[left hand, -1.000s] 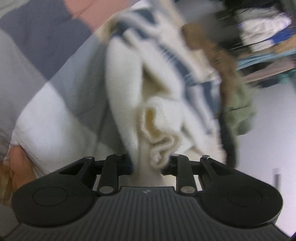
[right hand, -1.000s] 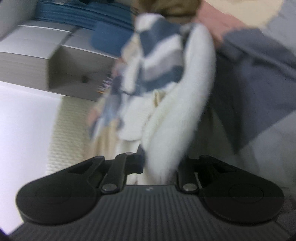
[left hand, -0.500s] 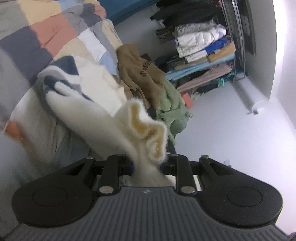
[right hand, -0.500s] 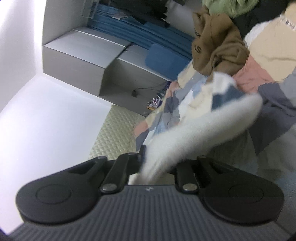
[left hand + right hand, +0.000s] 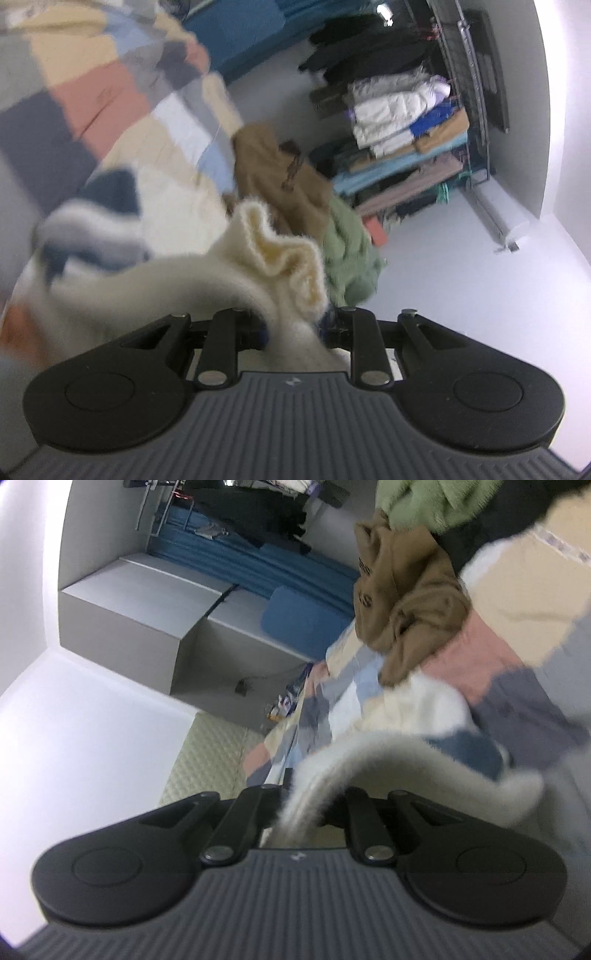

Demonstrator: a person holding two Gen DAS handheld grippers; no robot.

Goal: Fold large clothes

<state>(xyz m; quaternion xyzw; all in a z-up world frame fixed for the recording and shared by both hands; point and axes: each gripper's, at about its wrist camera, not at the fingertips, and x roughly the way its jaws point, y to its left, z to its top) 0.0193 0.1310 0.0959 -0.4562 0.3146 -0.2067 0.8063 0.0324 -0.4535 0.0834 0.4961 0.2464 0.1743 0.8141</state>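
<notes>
Fingers of left gripper [image 5: 293,325] and right gripper [image 5: 308,808] pinching fuzzy cream sweater [image 5: 258,266].

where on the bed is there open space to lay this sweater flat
The left gripper and right gripper both hold the cream sweater. Bare quilt lies beyond it. The crowded spot is the bed's edge, with the brown hoodie and green garment.

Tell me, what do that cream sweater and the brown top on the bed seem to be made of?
The cream sweater looks like a fuzzy knit, perhaps wool or fleece: its edges show a soft halo of fibres. The brown top looks like smooth matte cotton jersey with printed lettering, though blur leaves this uncertain.
</notes>
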